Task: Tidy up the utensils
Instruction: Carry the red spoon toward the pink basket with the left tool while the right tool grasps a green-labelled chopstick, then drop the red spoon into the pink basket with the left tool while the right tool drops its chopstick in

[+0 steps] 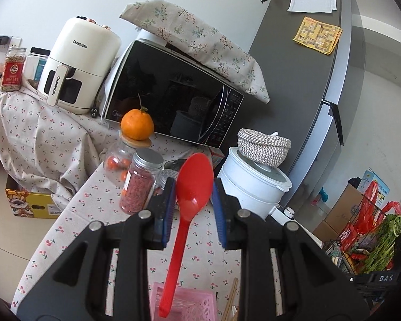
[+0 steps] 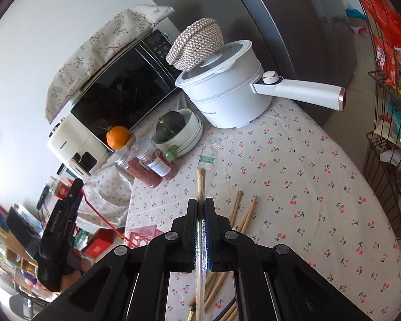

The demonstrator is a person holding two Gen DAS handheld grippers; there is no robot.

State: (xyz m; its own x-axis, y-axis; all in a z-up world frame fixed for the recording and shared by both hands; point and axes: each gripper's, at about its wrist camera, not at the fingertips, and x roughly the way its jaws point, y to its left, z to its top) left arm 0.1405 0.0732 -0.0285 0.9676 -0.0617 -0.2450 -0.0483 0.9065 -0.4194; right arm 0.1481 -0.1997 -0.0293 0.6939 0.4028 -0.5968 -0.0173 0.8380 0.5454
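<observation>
A: Where's the red spoon (image 1: 193,184)?

B: Between the pads of the left tongs (image 1: 193,191), bowl end fwd, handle running back over the pink basket (image 1: 197,306). Pads look to be touching the bowl's edges, so I'd call it gripped w/ jaws part-way apart. Not in the basket yet.

A: Right side?

B: Right tongs (image 2: 201,204) clamped tight on a wrapped chopstick pair (image 2: 200,184), held above the surface (image 2: 307,187). Several loose chopsticks (image 2: 243,214) lie under and beside it.

A: Progress?

B: Early, imo. Can't see anything inside the basket; most chopsticks left.

A: View diffs?

B: Left cam shows the basket close under the spoon and only a few stick ends. Right cam shows the chopstick pile, the white pot (image 2: 227,96), plus the left tongs off to the side.
</observation>
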